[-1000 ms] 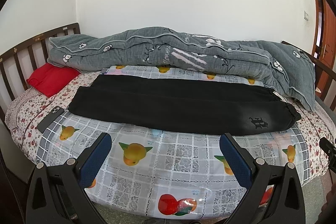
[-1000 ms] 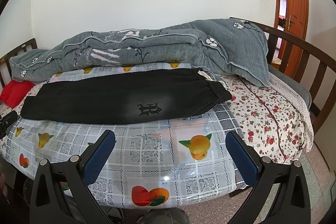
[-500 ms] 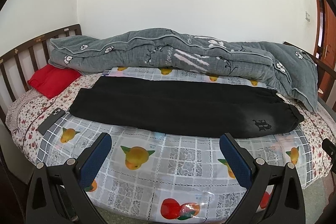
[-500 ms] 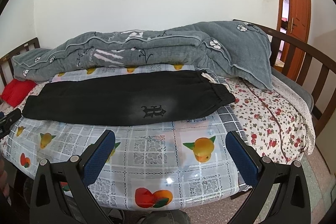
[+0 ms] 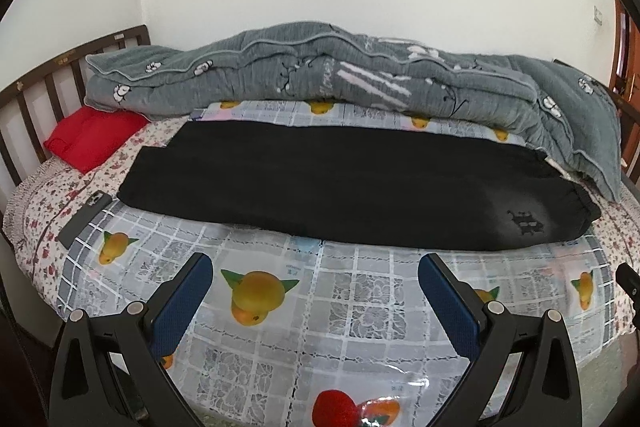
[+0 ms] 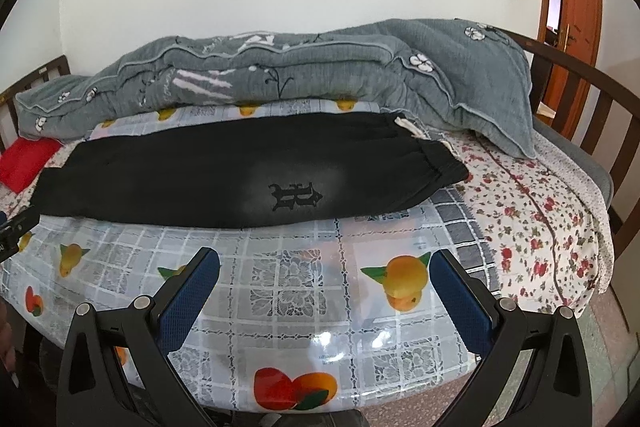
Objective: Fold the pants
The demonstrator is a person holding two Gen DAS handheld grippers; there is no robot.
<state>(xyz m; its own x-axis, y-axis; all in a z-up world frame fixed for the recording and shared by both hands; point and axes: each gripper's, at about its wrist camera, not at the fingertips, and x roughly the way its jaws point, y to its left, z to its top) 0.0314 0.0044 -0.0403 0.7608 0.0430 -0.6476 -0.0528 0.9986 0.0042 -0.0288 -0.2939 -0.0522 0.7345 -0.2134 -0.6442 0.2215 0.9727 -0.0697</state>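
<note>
Both the left gripper (image 5: 314, 277) and right gripper (image 6: 324, 273) gape wide, empty — on that slick plastic cover (image 5: 360, 307) the black pants (image 5: 340, 183) could slide and bunch mid-fold.

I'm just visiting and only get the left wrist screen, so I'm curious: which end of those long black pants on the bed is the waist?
Observer: The right wrist view shows a white drawstring poking out at the right end of the long black pants, so that end is the waist.
Visitor: Is the other gripper holding anything?
Observer: No. The right gripper is open, with blue pads, and hovers over the glossy fruit-print plastic cover, short of the pants.
</note>
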